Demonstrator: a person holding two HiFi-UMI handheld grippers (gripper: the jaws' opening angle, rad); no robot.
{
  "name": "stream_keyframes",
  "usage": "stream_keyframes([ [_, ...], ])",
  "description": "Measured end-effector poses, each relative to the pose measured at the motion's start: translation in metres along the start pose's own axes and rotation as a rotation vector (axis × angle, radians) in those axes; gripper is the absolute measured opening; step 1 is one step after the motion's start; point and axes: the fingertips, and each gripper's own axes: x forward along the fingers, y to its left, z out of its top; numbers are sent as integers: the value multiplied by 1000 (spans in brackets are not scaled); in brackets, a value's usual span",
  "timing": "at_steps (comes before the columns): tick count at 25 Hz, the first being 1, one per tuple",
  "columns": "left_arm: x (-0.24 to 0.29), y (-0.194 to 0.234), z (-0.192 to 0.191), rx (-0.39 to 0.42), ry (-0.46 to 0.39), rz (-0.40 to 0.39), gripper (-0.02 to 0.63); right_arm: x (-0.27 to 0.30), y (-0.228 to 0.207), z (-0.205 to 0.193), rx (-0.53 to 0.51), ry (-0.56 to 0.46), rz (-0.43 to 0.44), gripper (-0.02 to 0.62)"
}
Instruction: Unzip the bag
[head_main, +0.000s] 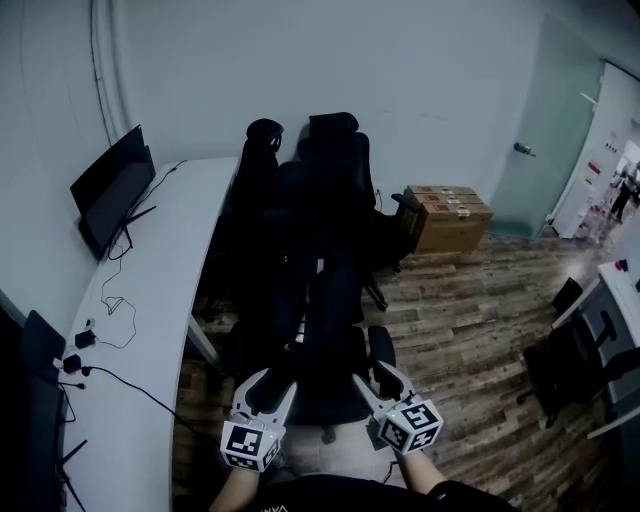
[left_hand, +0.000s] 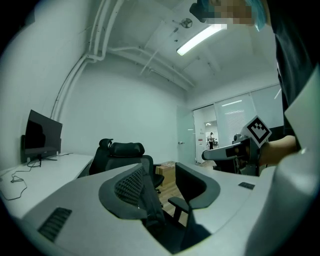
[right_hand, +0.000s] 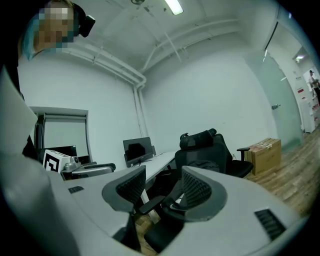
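Observation:
A black office chair stands right in front of me. On its seat lies a dark bag-like shape with a white mark; in the head view I cannot tell it apart from the chair. My left gripper is low at the chair's left, open with nothing between its fingers. At the chair's right, my right gripper is also open and empty. Both hang short of the chair and touch nothing. Each gripper sees the other's marker cube off to its side.
A long white desk runs along the left wall with a monitor and loose cables. More black chairs crowd behind the near one. Cardboard boxes sit on the wood floor near a glass door. Another desk is at right.

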Motion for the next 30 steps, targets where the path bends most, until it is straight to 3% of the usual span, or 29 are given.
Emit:
stream_keyframes([
  [6, 4, 95, -6, -2, 45, -51, 238, 80, 22, -9, 30, 9, -78, 212],
  [13, -2, 184, -24, -16, 78, -71, 238, 142, 37, -26, 58, 30, -166, 212],
  [21, 11, 234, -43, -90, 86, -45, 238, 180, 33, -36, 55, 89, -211, 212],
  [30, 67, 279, -57, -104, 125, -1, 238, 254, -7, -29, 67, 117, -180, 212],
])
